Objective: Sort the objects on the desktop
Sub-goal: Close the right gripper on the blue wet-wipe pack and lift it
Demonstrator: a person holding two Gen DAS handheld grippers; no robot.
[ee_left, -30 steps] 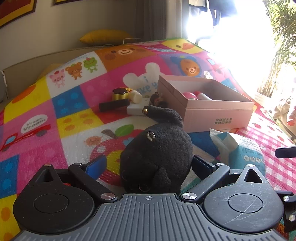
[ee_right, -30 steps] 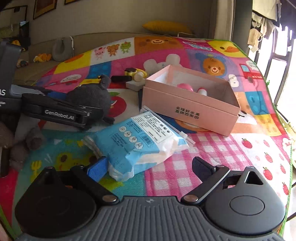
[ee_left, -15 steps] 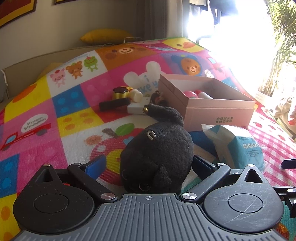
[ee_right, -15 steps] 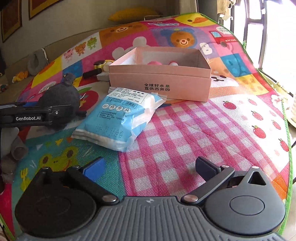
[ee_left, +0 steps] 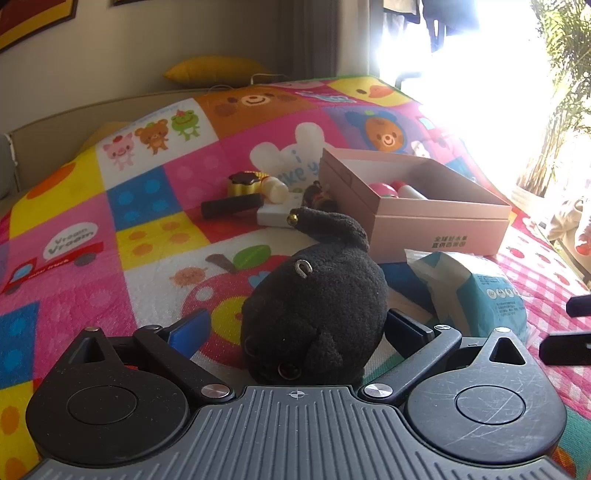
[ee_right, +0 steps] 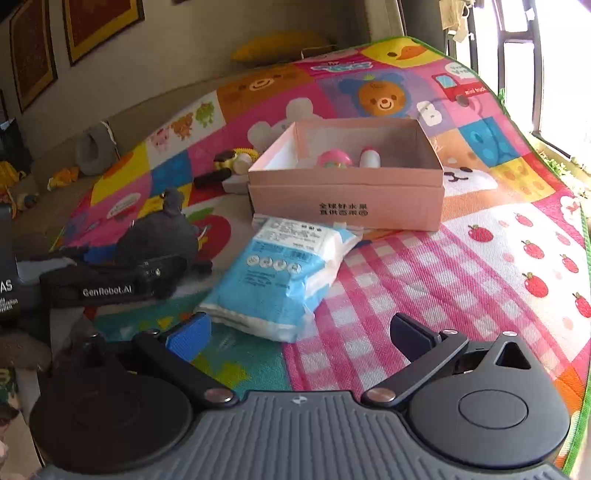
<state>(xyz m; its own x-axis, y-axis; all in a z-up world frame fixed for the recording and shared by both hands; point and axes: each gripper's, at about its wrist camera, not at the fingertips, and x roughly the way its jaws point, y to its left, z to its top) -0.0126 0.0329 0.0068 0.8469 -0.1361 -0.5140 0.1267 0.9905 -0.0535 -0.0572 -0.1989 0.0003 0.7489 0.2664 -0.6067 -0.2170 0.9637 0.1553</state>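
Play mat (ee_left: 155, 236): lying across the whole surface, showing bright squares with bears, a frog, a pig, a duck, an apple and a truck; its lower right part is showing pink check with strawberries (ee_right: 532, 251).
Yellow cushion (ee_left: 218, 70): resting at the upper middle of the left wrist view, behind the far edge of the mat, against the wall.
Framed pictures (ee_right: 99, 26): hanging on the wall at the upper left of the right wrist view.
Window (ee_right: 524, 48): letting in strong light at the upper right.
Green plant (ee_left: 557, 110): standing at the right edge of the left wrist view, partly washed out by glare.
Grey neck pillow (ee_right: 94, 149): sitting at the left, beyond the mat's edge.
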